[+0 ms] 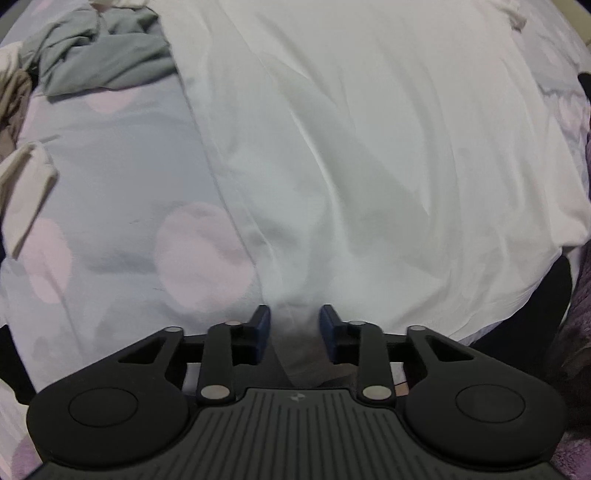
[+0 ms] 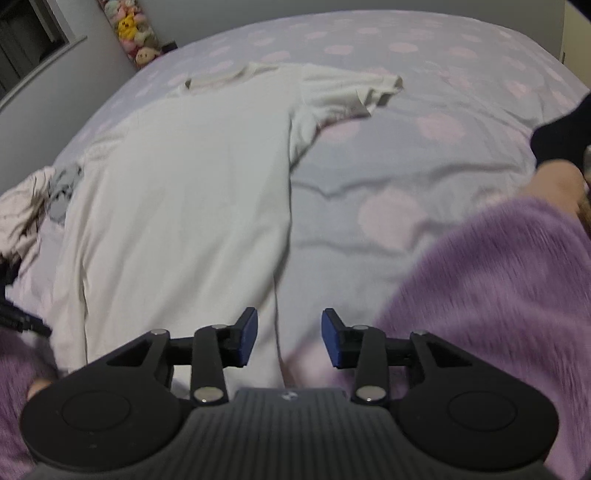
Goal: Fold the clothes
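Note:
A white T-shirt (image 2: 177,192) lies spread flat on the bed, collar at the far end and one short sleeve (image 2: 347,92) bunched to the right. In the left wrist view the same T-shirt (image 1: 369,147) fills most of the frame. My left gripper (image 1: 294,325) is at its near left corner, fingers apart, with a ridge of white cloth running between the blue pads (image 1: 264,328). My right gripper (image 2: 289,332) hovers open over the shirt's near right edge, which passes under the gap.
The bedcover (image 2: 424,155) is grey with pink dots. A crumpled grey-green garment (image 1: 103,59) and pale clothes (image 1: 26,192) lie at the left. A purple fuzzy sleeve (image 2: 498,288) and a hand (image 2: 554,181) fill the right. Plush toys (image 2: 136,33) sit by the wall.

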Demonstrator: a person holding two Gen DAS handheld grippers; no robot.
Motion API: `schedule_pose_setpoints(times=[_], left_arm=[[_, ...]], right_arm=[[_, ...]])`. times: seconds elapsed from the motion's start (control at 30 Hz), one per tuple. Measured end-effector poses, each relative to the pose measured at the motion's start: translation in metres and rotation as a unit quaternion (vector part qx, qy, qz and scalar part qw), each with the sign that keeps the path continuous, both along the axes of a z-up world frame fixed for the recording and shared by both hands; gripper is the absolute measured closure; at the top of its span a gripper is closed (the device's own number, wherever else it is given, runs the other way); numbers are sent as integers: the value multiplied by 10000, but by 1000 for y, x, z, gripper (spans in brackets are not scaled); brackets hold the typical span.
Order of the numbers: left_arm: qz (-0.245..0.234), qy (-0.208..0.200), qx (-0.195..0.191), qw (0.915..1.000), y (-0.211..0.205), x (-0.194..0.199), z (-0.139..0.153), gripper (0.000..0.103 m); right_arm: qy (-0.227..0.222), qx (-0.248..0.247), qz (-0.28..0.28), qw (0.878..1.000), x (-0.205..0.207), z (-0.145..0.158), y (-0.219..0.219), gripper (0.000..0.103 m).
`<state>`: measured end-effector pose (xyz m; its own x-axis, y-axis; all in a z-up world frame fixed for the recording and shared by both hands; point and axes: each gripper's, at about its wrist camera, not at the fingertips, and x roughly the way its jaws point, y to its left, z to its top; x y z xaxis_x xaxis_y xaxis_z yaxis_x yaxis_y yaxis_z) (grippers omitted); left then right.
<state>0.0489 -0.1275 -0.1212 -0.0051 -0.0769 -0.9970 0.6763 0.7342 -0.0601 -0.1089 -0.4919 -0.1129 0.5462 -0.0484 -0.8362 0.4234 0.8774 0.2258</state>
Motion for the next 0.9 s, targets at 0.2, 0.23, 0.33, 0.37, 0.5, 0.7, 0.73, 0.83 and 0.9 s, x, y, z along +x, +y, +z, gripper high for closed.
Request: schedule_pose_setpoints(times=[0.2, 0.23, 0.33, 0.37, 0.5, 0.7, 0.73, 0.83, 0.9], left_arm=[[-242, -113, 5, 9996, -5, -9, 1, 102], [-229, -142, -18, 9996, -2, -8, 6, 102], [-123, -270, -18, 9996, 13, -3, 21, 103], [-52, -300, 17, 9995, 21, 0, 26, 103], [222, -420, 150, 9988, 51, 13, 37, 103], [474, -453, 90, 9978, 54, 22, 41, 103], [482, -447, 87, 9978, 57, 23, 40, 103], [484, -445, 96, 9978, 55, 25, 35, 103], [495, -436, 76, 9978, 54, 25, 34, 103]], right_arm=[[253, 11, 213, 9995, -12, -11, 3, 55], [270, 9, 262, 9993, -12, -12, 4, 54], [321, 4, 409, 9986, -10, -13, 7, 49], [339, 2, 458, 9984, -10, -14, 8, 49], [407, -5, 654, 9970, -7, -15, 13, 48], [560, 79, 851, 9948, -3, -18, 15, 48], [593, 107, 870, 9944, -2, -19, 15, 48], [716, 146, 966, 9926, 3, -25, 17, 48], [786, 195, 1034, 9913, 7, -28, 20, 56]])
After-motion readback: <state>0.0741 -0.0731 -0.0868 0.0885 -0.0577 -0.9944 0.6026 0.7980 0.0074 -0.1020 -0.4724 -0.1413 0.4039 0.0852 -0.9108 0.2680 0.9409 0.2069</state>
